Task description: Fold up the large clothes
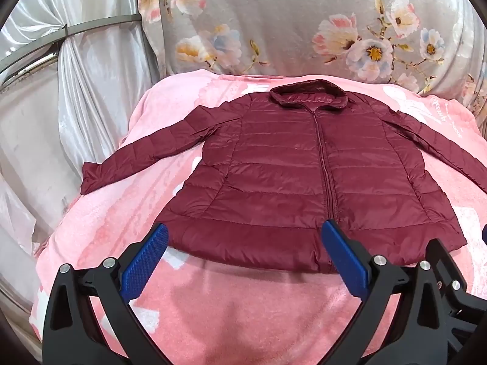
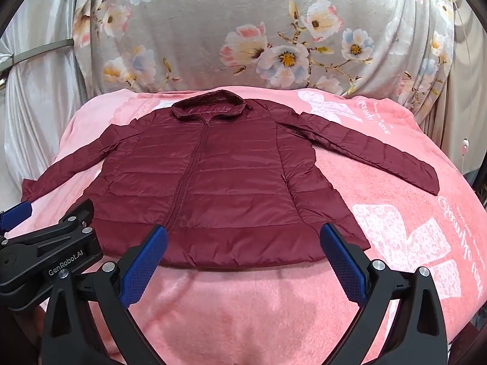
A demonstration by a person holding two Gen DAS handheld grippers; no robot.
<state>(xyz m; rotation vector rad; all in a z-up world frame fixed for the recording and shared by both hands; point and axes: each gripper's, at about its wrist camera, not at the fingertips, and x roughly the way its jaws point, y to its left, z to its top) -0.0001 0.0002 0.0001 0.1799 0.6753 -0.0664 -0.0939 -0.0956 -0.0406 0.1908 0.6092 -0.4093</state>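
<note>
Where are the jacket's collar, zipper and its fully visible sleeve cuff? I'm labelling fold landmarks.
collar (image 2: 210, 103), right wrist view, middle of the folded collar.
zipper (image 1: 324, 164), left wrist view, midway down the closed front.
sleeve cuff (image 2: 427, 179), right wrist view, end of the outstretched sleeve.

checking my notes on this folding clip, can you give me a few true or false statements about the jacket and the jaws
1. The maroon jacket lies flat on the pink blanket with both sleeves spread out. True.
2. The jacket's zipper is open all the way. False: it is closed from hem to collar.
3. The left gripper has its jaws shut on the hem. False: the jaws stand wide apart and hold nothing, with the hem beyond them.
4. The right gripper is open and empty. True.
5. A floral cloth hangs behind the bed. True.
6. The jacket is already folded in half. False: it is fully unfolded.
</note>
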